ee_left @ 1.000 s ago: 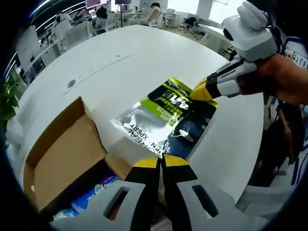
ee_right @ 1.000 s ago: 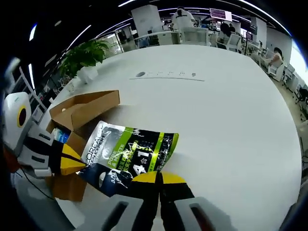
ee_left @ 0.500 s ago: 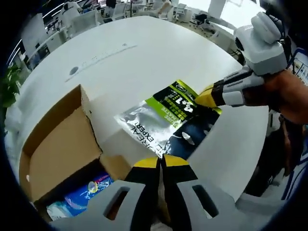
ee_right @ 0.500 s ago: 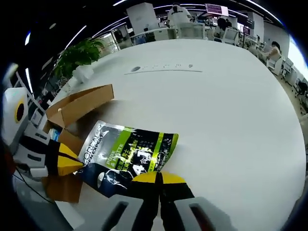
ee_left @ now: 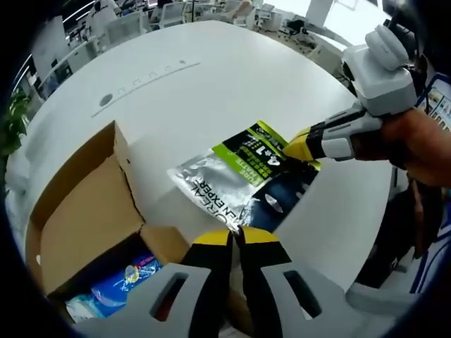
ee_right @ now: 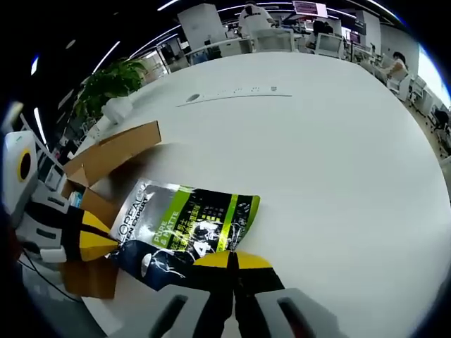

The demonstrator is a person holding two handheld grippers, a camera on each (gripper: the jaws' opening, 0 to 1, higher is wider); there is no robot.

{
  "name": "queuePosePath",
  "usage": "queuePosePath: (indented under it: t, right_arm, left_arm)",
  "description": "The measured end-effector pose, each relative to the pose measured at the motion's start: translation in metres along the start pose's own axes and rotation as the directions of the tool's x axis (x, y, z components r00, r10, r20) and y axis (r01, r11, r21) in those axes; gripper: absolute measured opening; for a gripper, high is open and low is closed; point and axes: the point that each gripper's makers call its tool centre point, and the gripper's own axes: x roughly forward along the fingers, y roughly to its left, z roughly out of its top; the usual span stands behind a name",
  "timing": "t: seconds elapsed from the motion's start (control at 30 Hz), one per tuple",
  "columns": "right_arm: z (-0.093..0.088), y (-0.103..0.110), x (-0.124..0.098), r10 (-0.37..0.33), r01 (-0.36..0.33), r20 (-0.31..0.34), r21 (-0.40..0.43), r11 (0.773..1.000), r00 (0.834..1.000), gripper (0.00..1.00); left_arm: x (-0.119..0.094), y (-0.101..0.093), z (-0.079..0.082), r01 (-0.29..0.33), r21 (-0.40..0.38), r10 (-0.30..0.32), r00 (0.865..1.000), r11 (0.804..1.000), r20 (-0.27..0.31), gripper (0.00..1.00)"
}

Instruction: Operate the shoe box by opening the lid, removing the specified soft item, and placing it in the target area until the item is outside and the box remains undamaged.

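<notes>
Both grippers, left (ee_left: 236, 236) and right (ee_right: 231, 259), fingers pinching the pouch (ee_left: 243, 176), are lowering it onto the counter (ee_right: 338, 155) at 3 o'clock of the box (ee_left: 84, 211)

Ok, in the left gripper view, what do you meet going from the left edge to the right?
Potted plant → open cardboard box → silver, green and black pouch → right claw, clamped on the pouch's corner → the hand holding it.
</notes>
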Motion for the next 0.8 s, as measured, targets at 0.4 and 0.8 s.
queuePosePath:
  t: [0.4,0.8]
  right_arm:
    - [-0.003,0.001,0.003,-0.002,0.002,-0.008,0.012,1.0,1.0,0.0]
    - [-0.009,0.006,0.007,-0.002,0.002,-0.016,0.013,1.0,1.0,0.0]
  left_arm:
    - [-0.004,-0.004,0.0,0.021,0.007,-0.021,1.0,1.0,0.001,0.1]
    - [-0.013,-0.006,0.001,0.045,-0.034,-0.044,0.999,0.998,0.027,0.14]
